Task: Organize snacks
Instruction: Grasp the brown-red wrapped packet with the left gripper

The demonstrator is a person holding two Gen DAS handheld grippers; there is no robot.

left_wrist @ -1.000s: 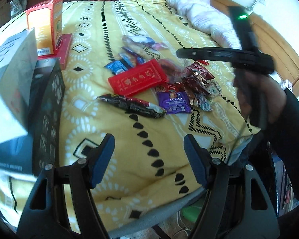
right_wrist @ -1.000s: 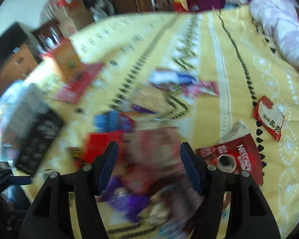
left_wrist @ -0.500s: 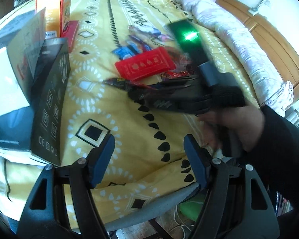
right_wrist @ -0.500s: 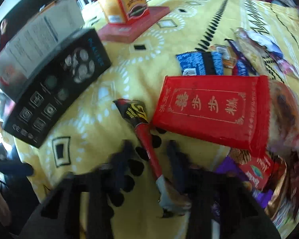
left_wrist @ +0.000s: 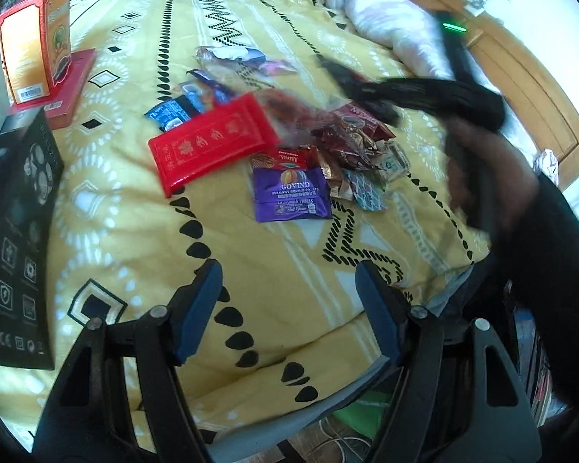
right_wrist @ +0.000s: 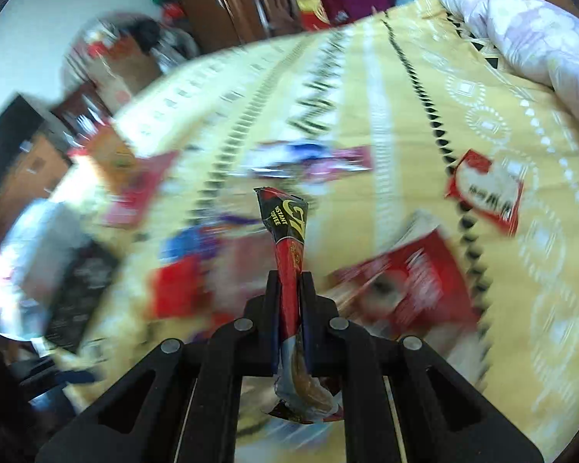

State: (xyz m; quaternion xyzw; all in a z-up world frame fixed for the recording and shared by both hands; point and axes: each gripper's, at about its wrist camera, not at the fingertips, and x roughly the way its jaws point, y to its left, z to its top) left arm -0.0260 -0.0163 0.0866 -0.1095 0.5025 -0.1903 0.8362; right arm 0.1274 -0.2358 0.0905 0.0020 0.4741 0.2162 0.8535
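Note:
My right gripper [right_wrist: 289, 289] is shut on a long black-and-red G7 instant coffee sachet [right_wrist: 287, 231], which stands up between the pads, lifted above the bed. In the left wrist view that gripper [left_wrist: 347, 81] shows blurred at the upper right, held by a hand over the snack pile. The pile holds a flat red packet [left_wrist: 212, 142], a purple Govind packet [left_wrist: 291, 195], a blue packet [left_wrist: 170, 114] and several small foil sachets [left_wrist: 363, 154]. My left gripper [left_wrist: 289, 301] hangs open and empty above the yellow patterned bedspread [left_wrist: 251, 270], near its front edge.
An orange box [left_wrist: 34, 50] stands on a red box [left_wrist: 73, 85] at the far left, with a black box [left_wrist: 19, 231] in front of them. A red Nescafe packet [right_wrist: 405, 289] and a red-and-white packet [right_wrist: 486, 193] lie right. A white duvet [left_wrist: 386, 19] is bunched beside the wooden headboard [left_wrist: 529, 77].
The right gripper came down on the long G7 sachet on the bedspread, shut on it and lifted it away up and right. The left gripper drifted slightly and stayed open.

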